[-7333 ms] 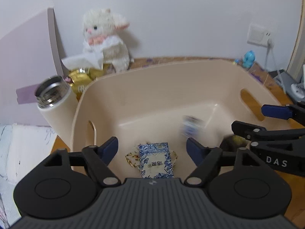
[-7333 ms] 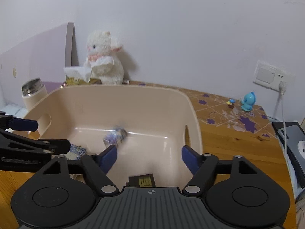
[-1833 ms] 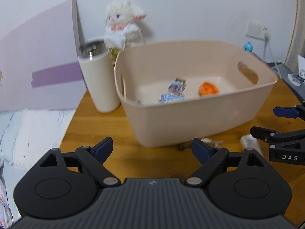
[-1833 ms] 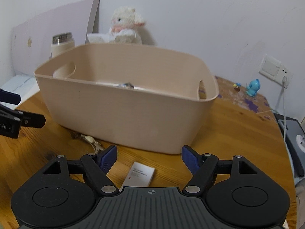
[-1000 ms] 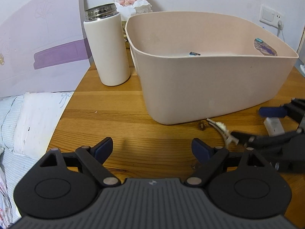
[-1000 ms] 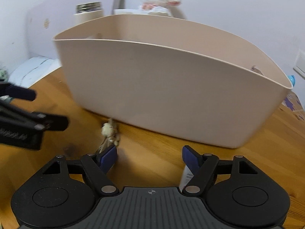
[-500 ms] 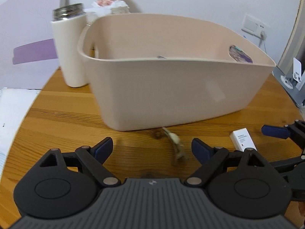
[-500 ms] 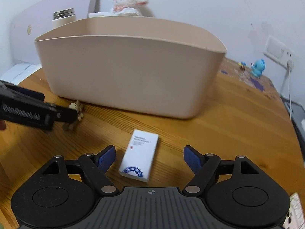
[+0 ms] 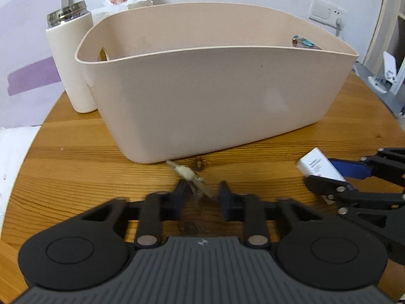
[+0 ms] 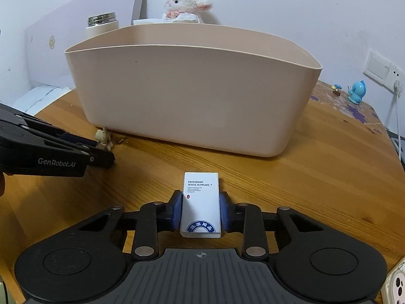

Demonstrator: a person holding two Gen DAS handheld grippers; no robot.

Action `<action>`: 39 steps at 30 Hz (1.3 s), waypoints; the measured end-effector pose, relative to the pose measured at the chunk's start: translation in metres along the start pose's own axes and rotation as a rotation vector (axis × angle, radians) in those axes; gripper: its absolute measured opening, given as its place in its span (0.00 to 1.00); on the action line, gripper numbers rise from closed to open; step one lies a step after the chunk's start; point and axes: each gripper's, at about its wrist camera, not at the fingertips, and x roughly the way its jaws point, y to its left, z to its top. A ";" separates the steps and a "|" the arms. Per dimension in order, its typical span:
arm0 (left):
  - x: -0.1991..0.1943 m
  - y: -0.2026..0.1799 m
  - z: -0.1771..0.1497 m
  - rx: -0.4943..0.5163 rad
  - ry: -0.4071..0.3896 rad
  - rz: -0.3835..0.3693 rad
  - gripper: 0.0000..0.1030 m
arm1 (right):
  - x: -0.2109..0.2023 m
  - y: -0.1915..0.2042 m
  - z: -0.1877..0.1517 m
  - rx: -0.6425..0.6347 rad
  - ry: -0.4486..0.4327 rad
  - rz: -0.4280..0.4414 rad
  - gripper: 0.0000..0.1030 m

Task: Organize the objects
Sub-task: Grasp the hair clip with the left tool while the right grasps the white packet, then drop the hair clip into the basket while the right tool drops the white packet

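Observation:
A beige plastic bin (image 9: 217,96) stands on the round wooden table (image 9: 76,167); it also shows in the right wrist view (image 10: 192,96). My right gripper (image 10: 201,210) is shut on a small white hotel-supplies box (image 10: 201,202), at table level in front of the bin; the box shows in the left wrist view (image 9: 320,165). My left gripper (image 9: 202,196) has its fingers narrowed around a small cream trinket (image 9: 189,176) lying by the bin's front wall. I cannot tell whether the pads touch it. The trinket also shows in the right wrist view (image 10: 103,136).
A white flask (image 9: 72,60) with a steel lid stands left of the bin. A plush lamb (image 10: 186,5) sits behind it against the wall. A blue figurine (image 10: 357,91), a wall socket and its cable are at the right. A phone corner (image 10: 397,283) lies at bottom right.
Both grippers dropped to the table and closed in: the right one shut on the white box, the left one narrowed around the trinket.

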 end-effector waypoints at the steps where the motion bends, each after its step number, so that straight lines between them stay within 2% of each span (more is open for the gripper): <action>1: -0.001 0.000 -0.001 -0.003 0.004 -0.004 0.23 | -0.001 0.000 -0.001 0.000 0.002 0.000 0.27; 11: -0.017 -0.001 -0.007 0.001 0.004 -0.035 0.20 | -0.036 -0.006 0.004 0.008 -0.064 0.007 0.27; 20: -0.075 0.004 0.000 0.047 -0.106 -0.041 0.20 | -0.083 -0.015 0.030 -0.007 -0.187 -0.007 0.27; 26: -0.105 0.004 0.019 0.058 -0.196 -0.032 0.20 | -0.098 -0.022 0.060 0.000 -0.274 -0.018 0.27; 32: -0.114 0.005 0.051 0.069 -0.263 -0.006 0.20 | -0.100 -0.027 0.094 0.008 -0.336 -0.032 0.27; 36: -0.105 0.004 0.076 0.074 -0.280 0.018 0.20 | -0.087 -0.027 0.116 0.001 -0.334 -0.038 0.27; 39: -0.085 0.009 0.097 0.062 -0.251 0.038 0.20 | -0.069 -0.031 0.131 0.007 -0.300 -0.042 0.27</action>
